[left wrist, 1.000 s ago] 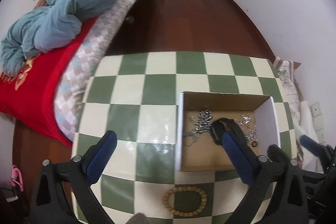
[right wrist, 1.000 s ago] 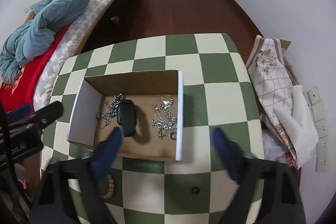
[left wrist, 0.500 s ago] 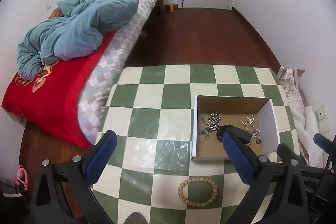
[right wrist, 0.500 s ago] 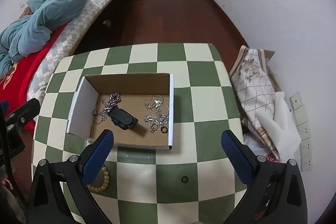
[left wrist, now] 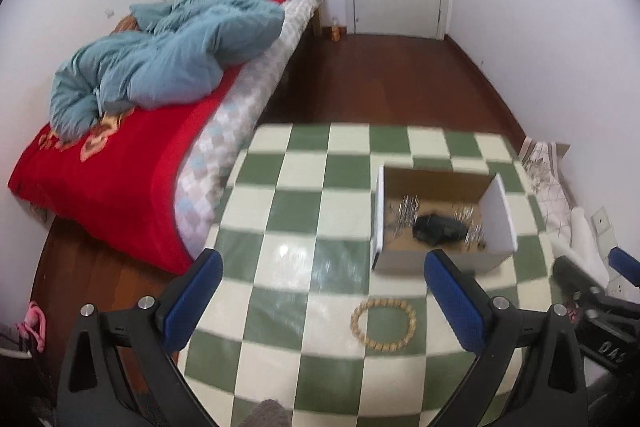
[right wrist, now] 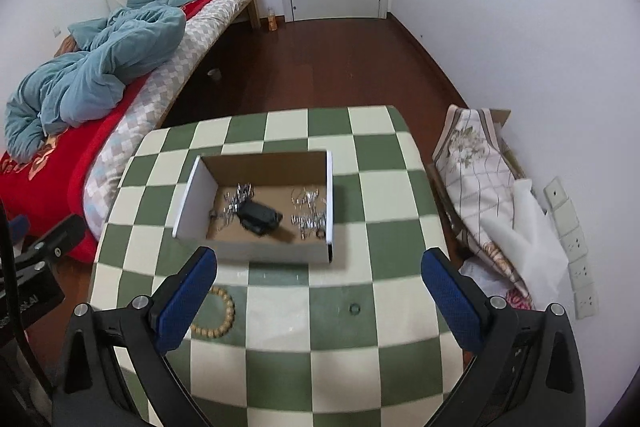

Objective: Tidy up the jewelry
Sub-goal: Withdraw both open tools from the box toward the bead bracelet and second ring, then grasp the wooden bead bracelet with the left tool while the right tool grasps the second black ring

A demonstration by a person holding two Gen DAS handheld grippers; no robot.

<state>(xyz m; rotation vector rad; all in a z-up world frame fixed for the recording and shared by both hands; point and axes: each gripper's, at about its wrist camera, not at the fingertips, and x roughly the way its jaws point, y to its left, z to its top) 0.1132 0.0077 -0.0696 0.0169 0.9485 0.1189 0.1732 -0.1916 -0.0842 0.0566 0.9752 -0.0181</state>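
Left gripper [left wrist: 320,291] and right gripper [right wrist: 320,287]: jaws spread wide, both empty, above the table [right wrist: 352,355]. Cardboard box [right wrist: 276,253] contains silver jewelry [right wrist: 308,217] and a black item [right wrist: 260,215]. Bead bracelet [left wrist: 383,325] lies on the table just beside the box.

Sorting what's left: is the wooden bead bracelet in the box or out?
Out. The wooden bead bracelet lies flat on the checkered table, in front of the cardboard box.
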